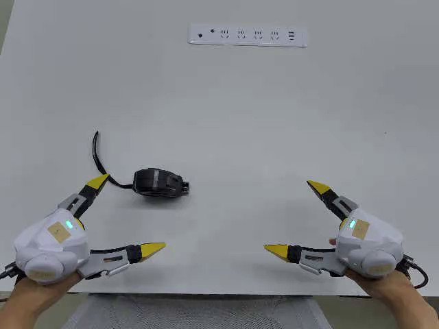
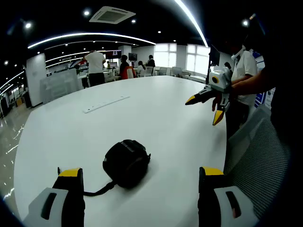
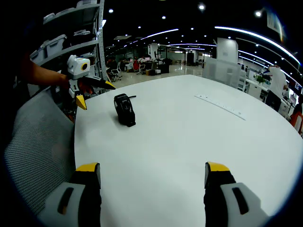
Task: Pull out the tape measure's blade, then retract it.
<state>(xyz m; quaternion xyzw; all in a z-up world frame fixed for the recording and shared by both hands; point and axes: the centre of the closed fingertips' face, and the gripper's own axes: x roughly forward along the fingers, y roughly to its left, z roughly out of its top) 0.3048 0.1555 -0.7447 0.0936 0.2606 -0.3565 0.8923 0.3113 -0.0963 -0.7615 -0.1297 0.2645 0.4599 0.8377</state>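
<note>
on the white table (image 1: 274,123), a black tape measure (image 1: 159,182) is flanked by the left gripper (image 1: 123,219) and right gripper (image 1: 302,219), both spread wide and holding nothing.

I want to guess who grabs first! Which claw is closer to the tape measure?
The left gripper: the tape measure lies right before its open jaws; the right gripper is far off to the side.

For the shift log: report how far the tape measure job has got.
Done: nothing yet. The tape measure lies untouched on the table, with no blade drawn out that I can see. In hand: the left gripper and right gripper hover with jaws open, holding nothing, the left one nearer to it. Left: grip it, pull the blade out, then retract it.
</note>
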